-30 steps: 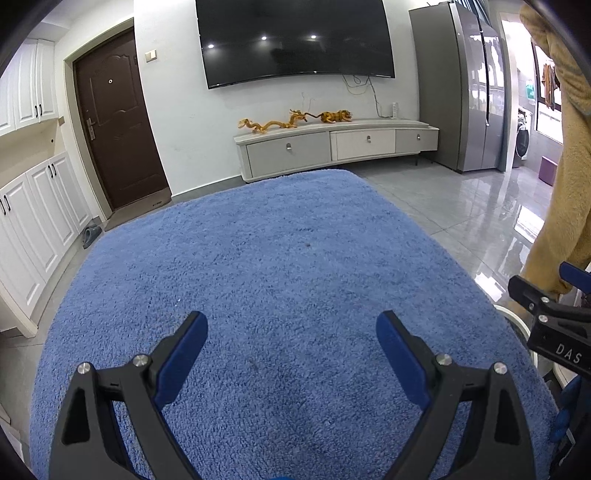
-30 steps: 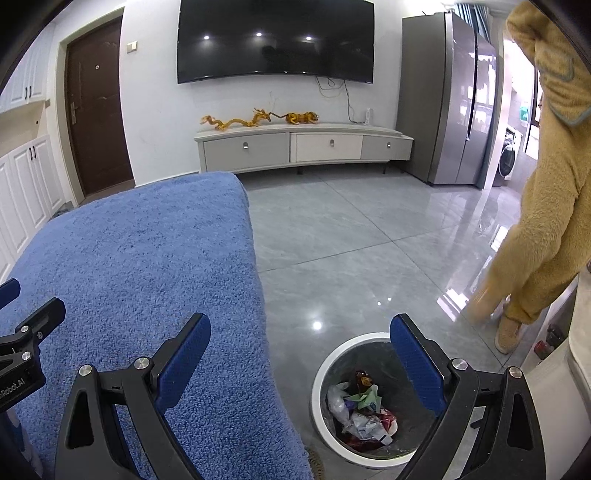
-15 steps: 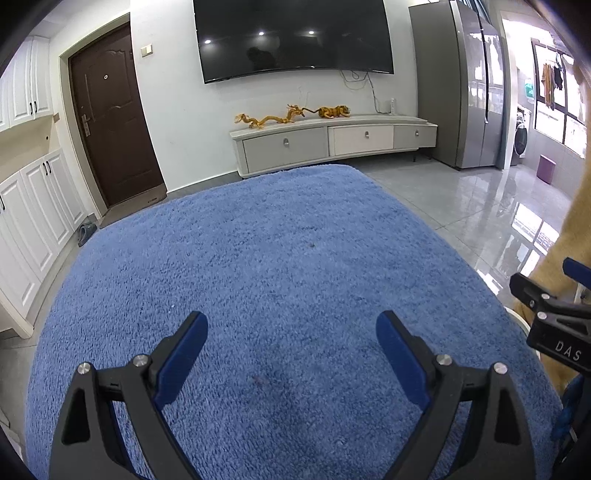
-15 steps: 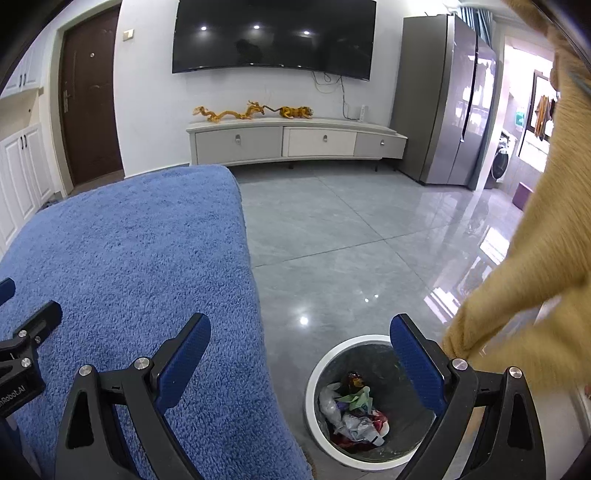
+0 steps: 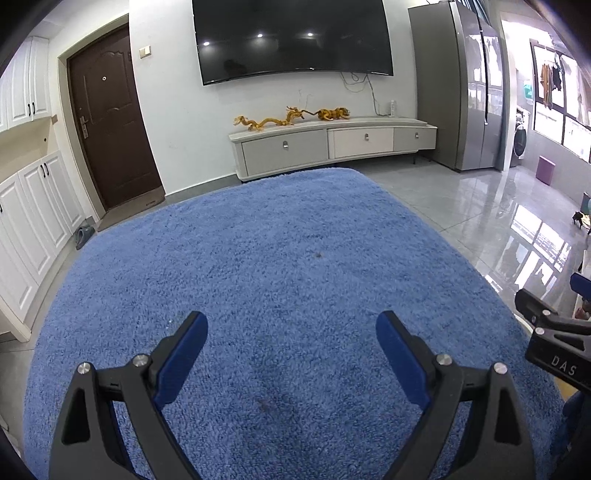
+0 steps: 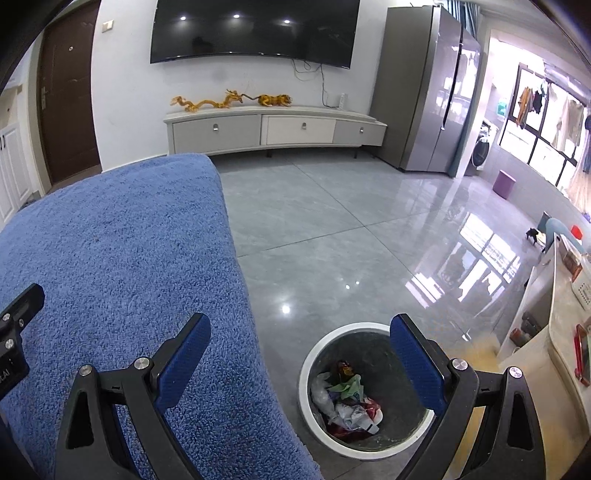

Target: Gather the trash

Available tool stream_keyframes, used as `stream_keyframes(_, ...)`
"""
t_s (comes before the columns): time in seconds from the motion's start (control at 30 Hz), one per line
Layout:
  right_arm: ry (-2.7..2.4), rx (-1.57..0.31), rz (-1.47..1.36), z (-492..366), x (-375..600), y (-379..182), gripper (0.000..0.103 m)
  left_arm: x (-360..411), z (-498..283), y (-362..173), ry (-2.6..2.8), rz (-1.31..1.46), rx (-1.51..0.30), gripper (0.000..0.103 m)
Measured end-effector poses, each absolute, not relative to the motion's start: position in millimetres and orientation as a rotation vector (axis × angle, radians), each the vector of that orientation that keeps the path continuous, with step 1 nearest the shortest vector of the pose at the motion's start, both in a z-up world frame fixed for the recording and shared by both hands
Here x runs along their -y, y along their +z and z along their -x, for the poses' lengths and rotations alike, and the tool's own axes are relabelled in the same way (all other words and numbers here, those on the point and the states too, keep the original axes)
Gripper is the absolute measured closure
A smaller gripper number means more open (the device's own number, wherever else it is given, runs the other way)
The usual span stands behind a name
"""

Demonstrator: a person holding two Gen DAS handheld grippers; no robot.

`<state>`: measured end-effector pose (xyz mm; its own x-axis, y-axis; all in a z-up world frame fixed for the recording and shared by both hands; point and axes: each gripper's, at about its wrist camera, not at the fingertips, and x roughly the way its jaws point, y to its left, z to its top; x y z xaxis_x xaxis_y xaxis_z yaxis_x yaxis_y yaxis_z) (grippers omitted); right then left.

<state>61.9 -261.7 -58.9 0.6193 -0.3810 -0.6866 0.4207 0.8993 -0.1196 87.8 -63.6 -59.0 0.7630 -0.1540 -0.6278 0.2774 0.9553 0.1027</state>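
Observation:
My left gripper hangs open over a blue fluffy cloth, with nothing between its blue pads. My right gripper is open too and empty, straddling the right edge of the same blue cloth. Below its right finger stands a round white-rimmed trash bin on the grey floor. The bin holds crumpled wrappers and plastic. No trash shows on the cloth, only a small dark speck. The right gripper's side shows at the right edge of the left wrist view.
A white TV cabinet with golden dragon figures stands under a wall-mounted TV. A grey fridge is at the right, a dark door and white cupboards at the left. A pale counter runs along the right edge.
The person in the tan fleece outfit at the right has moved out of both views. Both grippers have shifted a little and stay open.

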Motion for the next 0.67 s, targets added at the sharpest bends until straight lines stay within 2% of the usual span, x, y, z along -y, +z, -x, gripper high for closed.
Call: stream_keyframes(0.67, -0.459, -0.791, -0.066, -66.8, 267.6, -59.5, 0.007, 60.7, -94.8, -60.1, -0.252, -0.172, -0.694, 0.010)
